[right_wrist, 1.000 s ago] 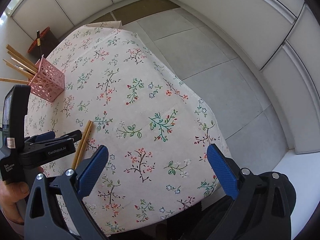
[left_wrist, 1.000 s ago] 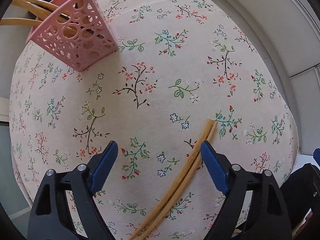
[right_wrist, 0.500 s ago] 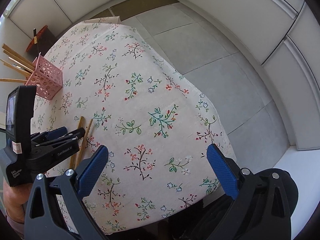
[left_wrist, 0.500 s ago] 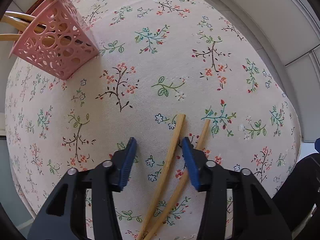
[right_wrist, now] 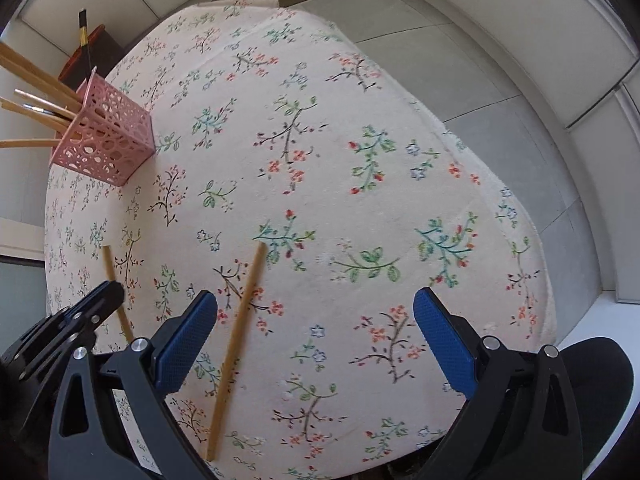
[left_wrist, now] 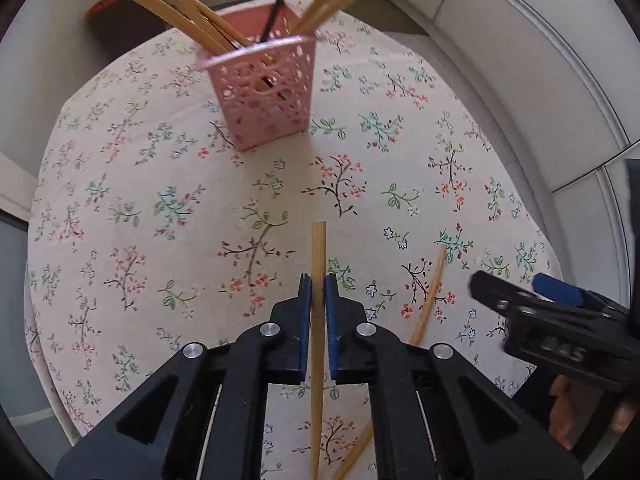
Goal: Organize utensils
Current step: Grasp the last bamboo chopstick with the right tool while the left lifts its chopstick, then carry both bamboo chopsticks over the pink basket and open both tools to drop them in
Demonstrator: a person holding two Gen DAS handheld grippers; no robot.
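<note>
My left gripper is shut on a bamboo chopstick, held above the floral tablecloth and pointing toward the pink perforated holder, which holds several chopsticks. In the right wrist view the left gripper and its held chopstick show at the left. A second chopstick lies loose on the cloth; it also shows in the left wrist view. My right gripper is open and empty, hovering just right of that loose chopstick. The holder stands at the far left.
The round table with the floral cloth drops off to a grey tiled floor on the right. A dark stool with a red top stands behind the holder. White wall panels surround the area.
My left gripper closed on one chopstick and lifted it, turning toward the holder. My right gripper moved down and left, close over the loose chopstick.
</note>
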